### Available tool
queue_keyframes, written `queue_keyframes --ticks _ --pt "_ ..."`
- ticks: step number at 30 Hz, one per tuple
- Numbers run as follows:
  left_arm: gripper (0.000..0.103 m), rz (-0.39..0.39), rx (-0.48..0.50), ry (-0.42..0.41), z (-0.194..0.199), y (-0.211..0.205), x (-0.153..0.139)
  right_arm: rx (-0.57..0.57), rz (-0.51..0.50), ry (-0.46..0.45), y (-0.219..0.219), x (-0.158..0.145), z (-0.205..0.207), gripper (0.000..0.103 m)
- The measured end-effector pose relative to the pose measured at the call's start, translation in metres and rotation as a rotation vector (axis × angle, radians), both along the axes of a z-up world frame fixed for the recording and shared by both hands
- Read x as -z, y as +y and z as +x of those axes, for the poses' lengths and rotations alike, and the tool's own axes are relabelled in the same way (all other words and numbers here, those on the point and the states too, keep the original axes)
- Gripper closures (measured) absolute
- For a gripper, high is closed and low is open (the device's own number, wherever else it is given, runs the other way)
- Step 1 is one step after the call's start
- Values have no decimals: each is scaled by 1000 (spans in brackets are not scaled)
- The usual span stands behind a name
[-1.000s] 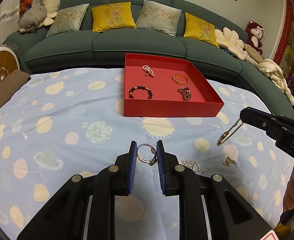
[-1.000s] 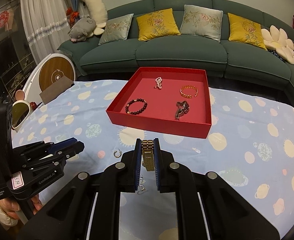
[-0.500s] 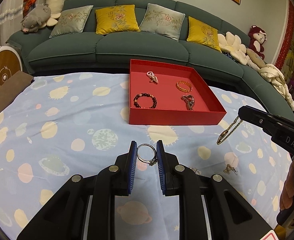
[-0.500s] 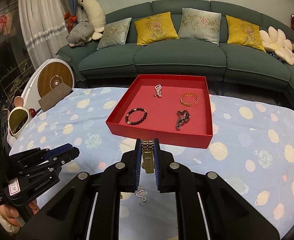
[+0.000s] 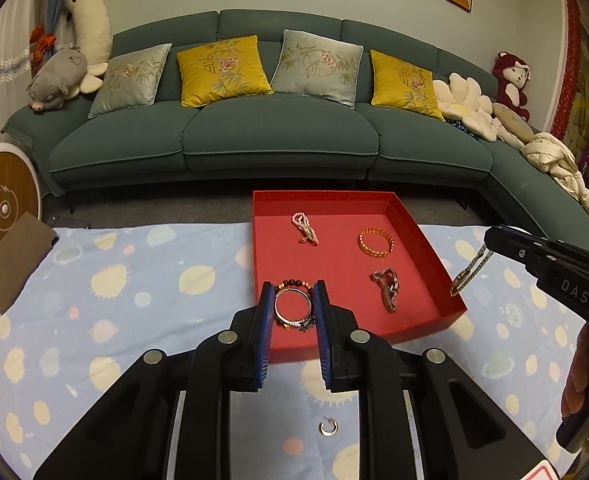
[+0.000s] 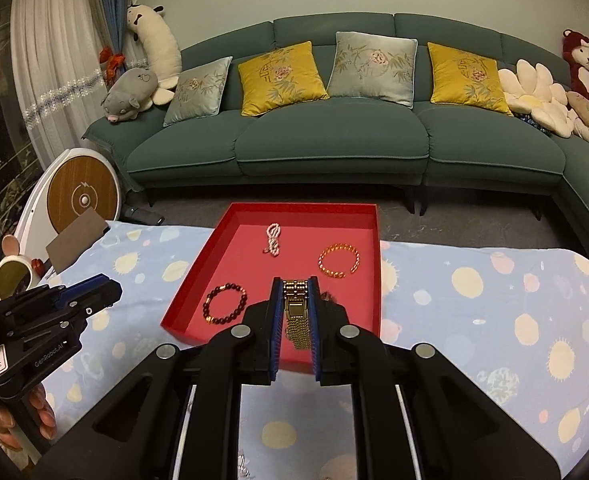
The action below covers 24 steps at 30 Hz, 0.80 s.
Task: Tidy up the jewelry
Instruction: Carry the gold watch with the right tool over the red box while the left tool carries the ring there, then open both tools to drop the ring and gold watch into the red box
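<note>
Clamping a silver ring bracelet (image 5: 292, 305) between its blue pads, the left gripper (image 5: 293, 309) is holding narrow over the near-left corner of the red tray (image 5: 426, 246), with the dark bead bracelet (image 6: 225, 305) lying on the tray floor just beneath it. The right gripper (image 6: 297, 312) is pinching a gold watch (image 6: 297, 314) at its case, the mesh band hanging down between the pads above the tray's near edge; in the left wrist view that watch is dangling at 3 o'clock, beside the tray's right wall.

Inside the tray, a pearl strand (image 5: 305, 227) is lying at 12 o'clock, an amber bead bracelet (image 5: 376, 242) at 2 o'clock, and a tangled chain piece (image 5: 387, 285) at 4 o'clock, all well apart from one another. A small silver ear cuff (image 5: 328, 427) is resting on the cloth at 6 o'clock, between the left gripper's arms.

A pale blue cloth (image 5: 114, 300) printed with yellow suns and planets is covering the bench. Beyond it, a dark green sofa (image 5: 278, 140) is curving around the room, carrying yellow and grey cushions and plush toys at both ends. A round wooden-faced machine (image 6: 82, 198) is standing at 9 o'clock, near white curtains (image 6: 50, 60). Framed pictures are hanging on the wall above.
</note>
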<state>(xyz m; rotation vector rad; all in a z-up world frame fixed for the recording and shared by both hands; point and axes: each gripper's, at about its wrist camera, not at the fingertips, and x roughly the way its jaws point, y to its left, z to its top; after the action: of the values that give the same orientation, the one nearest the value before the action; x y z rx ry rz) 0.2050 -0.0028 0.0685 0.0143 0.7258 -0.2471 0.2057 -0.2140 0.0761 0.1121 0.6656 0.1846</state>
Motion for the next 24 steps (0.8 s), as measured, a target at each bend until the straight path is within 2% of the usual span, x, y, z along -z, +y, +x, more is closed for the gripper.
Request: queue_keyframes --ticks 11,16,19,24 --pt "86 -28 -10 39 91 -25 9 39 -20 5 -3 11 74 92" --pt "86 -68 -21 108 125 -28 26 60 -24 38 -5 32 96 92" --pt "86 -93 -17 140 137 -29 34 64 -21 60 -7 45 102 92" --pt "86 -84 -7 170 147 -35 49 63 -17 93 -13 62 110 92"
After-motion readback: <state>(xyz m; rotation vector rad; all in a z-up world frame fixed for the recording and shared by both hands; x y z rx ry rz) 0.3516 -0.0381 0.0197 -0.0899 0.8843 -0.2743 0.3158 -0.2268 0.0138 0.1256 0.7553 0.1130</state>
